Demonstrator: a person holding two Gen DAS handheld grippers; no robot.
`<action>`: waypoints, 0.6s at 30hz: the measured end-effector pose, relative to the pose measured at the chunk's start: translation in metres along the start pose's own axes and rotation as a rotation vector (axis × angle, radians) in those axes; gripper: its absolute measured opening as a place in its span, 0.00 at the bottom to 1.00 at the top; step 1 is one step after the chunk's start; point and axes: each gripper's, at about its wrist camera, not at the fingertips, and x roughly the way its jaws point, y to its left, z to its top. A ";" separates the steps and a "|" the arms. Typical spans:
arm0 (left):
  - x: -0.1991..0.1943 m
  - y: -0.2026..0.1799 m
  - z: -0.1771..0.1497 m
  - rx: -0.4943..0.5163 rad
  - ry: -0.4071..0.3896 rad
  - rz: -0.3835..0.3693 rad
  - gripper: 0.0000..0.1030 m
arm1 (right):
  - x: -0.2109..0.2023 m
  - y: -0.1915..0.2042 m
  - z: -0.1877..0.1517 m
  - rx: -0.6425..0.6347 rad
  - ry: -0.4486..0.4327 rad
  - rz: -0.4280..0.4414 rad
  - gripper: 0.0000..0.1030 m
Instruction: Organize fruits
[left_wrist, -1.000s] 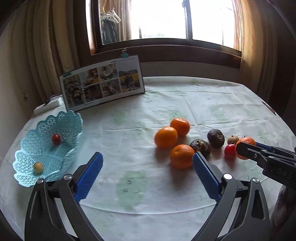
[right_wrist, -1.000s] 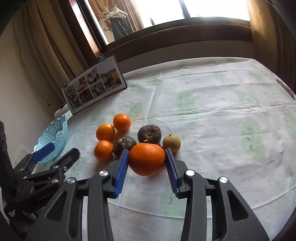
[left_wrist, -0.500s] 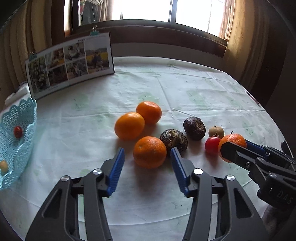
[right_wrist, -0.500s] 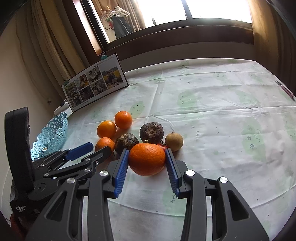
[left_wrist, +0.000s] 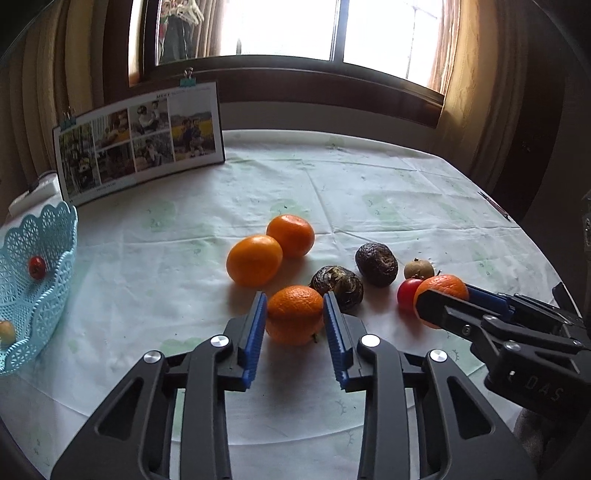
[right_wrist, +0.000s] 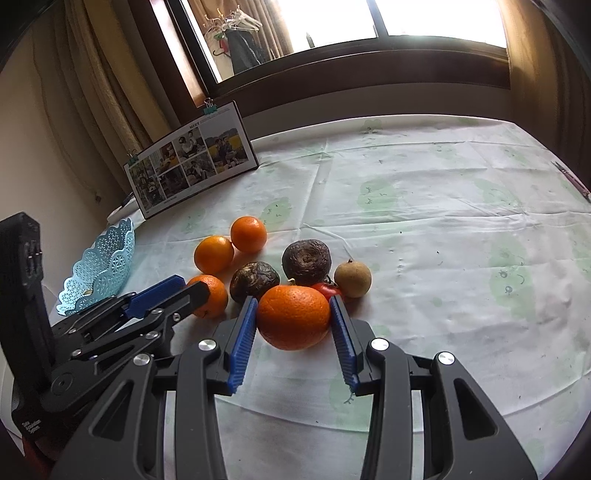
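Right now both grippers sit low over the table (left_wrist: 369, 192), each closed round an orange. Left gripper (left_wrist: 295, 314) has its blue pads pressed on either side of the near orange (left_wrist: 294, 314), which rests on the cloth at the front of the fruit cluster; pads touch the peel left & right. Right gripper (right_wrist: 293, 317) is clamped the same way on a bigger orange (right_wrist: 293, 317) at the right end of the group, pads tight against it; whether that one is lifted off the cloth or not, can't tell.

Behind the left one, two more oranges (left_wrist: 255, 260) sit touching each other, w/ the far one (left_wrist: 290, 235) nearer the window. Two dark wrinkled fruits lie between the grippers: one (left_wrist: 338, 282) just beside the left gripper's right pad, the other (left_wrist: 376, 259) a bit further back. A small brown fruit (right_wrist: 352, 277) sits behind the right gripper's orange, and a red cherry tomato (left_wrist: 406, 293) is tucked against that orange, mostly hidden in the right wrist view.

Far left, a light-blue lacy basket (left_wrist: 55, 295) stands well apart from the cluster, w/ a small red fruit (left_wrist: 37, 267) & a pale yellowish one (left_wrist: 6, 332) inside. A photo board (left_wrist: 140, 144) w/ clips leans up at the back edge of the table, under the window
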 end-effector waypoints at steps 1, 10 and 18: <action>-0.001 0.000 0.000 0.003 -0.003 0.001 0.30 | 0.001 0.000 0.000 -0.001 0.002 -0.002 0.39; 0.006 0.014 0.001 -0.075 0.039 -0.009 0.62 | 0.004 0.001 0.000 -0.002 0.009 -0.012 0.39; 0.021 0.015 0.006 -0.098 0.104 -0.065 0.59 | 0.004 0.001 -0.002 -0.006 0.014 -0.011 0.39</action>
